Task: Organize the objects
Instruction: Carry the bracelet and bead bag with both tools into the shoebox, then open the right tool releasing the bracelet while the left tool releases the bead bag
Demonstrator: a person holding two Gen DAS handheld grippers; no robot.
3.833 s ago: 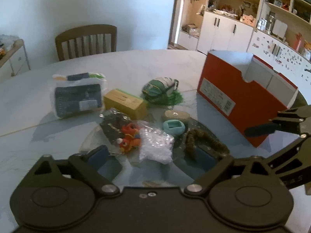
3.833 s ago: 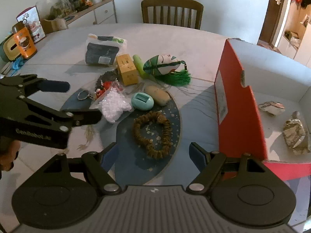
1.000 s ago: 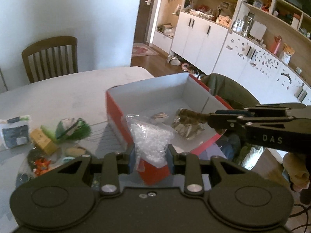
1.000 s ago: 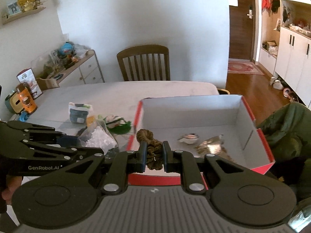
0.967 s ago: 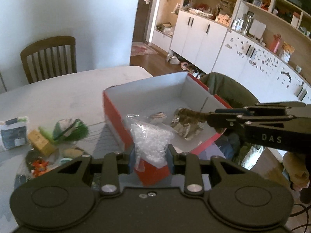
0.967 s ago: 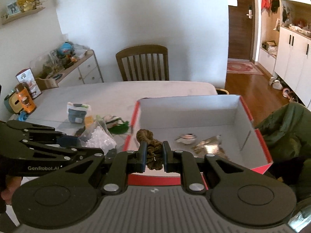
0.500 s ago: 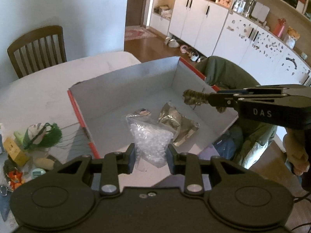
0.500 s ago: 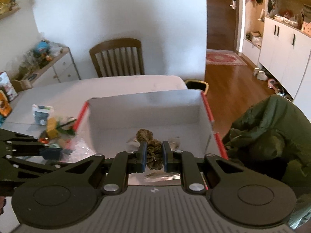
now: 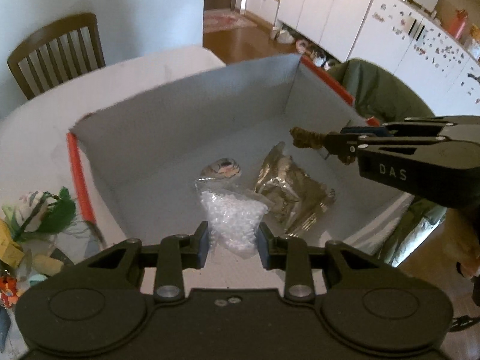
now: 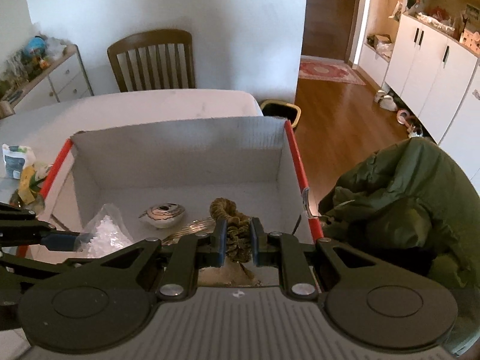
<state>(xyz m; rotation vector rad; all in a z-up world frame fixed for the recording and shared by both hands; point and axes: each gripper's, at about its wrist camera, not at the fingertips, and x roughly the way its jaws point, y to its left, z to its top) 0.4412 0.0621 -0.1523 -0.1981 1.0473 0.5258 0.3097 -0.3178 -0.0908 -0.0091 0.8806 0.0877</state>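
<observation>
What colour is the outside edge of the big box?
Red-orange on the box rim; clearest in the right wrist view.

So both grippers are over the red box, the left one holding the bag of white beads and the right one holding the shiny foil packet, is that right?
Not quite. The right gripper holds the brown braided rope ring; the crumpled gold foil packet already lies inside the red cardboard box. The right wrist view shows this.

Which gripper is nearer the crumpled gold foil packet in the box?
Right. The right gripper hangs just above the gold foil packet; the left gripper is nearer the box's front edge.
</observation>
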